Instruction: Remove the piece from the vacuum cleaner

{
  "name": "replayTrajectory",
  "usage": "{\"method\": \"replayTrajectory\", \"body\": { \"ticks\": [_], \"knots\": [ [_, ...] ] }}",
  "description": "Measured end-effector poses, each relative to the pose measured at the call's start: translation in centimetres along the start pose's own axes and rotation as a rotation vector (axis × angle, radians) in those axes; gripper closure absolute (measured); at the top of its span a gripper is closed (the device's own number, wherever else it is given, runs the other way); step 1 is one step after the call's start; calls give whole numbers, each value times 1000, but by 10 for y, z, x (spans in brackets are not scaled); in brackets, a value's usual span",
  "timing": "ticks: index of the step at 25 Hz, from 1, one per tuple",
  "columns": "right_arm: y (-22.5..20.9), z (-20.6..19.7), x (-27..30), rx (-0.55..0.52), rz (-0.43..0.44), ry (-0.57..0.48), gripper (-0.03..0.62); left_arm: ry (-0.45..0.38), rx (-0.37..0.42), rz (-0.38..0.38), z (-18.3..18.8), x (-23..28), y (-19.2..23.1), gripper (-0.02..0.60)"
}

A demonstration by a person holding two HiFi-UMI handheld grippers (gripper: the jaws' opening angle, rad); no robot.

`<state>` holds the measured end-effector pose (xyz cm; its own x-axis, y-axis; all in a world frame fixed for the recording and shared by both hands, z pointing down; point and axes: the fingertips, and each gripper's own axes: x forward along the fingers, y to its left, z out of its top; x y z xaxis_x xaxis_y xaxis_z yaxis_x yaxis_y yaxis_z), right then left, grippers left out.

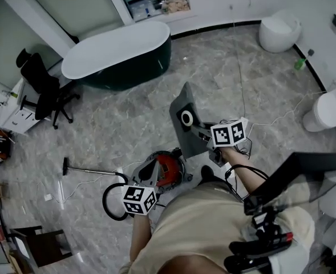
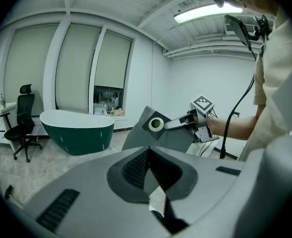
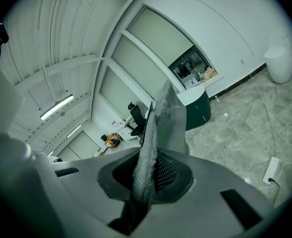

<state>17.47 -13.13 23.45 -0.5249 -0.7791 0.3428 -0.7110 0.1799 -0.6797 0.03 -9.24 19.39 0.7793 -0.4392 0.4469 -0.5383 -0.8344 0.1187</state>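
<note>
Piece: a flat grey dust bag point(image 1: 181, 103) with a white ring collar point(image 1: 186, 118). It is held up in the air, clear of the red vacuum cleaner point(image 1: 169, 173) on the floor point(image 1: 99, 130) below.
Right gripper point(image 1: 197, 130): the fingers are clamped on the bag's edge just beside the collar, and its own view shows the cloth running up between them.
Left gripper point(image 1: 150, 176): the fingers are closed together with nothing between them, low over the vacuum cleaner.
Handling: probably light. The cloth body looks soft and prone to folding, and only the collar area seems stiff.
Best hold: the stiffer edge by the collar, where the right fingers already pinch. A grip on loose cloth would likely slip or bunch.
Risk: tipping the ring downward could spill dust.
Progress: the piece appears to be out already.
</note>
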Motion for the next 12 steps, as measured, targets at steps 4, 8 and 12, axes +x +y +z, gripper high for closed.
{"method": "replayTrajectory", "body": {
  "ticks": [4, 8, 12],
  "knots": [
    [38, -28, -12, -24, -3, -19, 566, -33, 21, -17, -13, -41, -9, 577],
    [63, -60, -34, -42, -48, -38, 566, -43, -5, -70, -40, -72, -24, 578],
    [67, -94, -64, -18, -95, -49, 568, -4, -40, -150, -75, -77, -48, 577]
  ]
}}
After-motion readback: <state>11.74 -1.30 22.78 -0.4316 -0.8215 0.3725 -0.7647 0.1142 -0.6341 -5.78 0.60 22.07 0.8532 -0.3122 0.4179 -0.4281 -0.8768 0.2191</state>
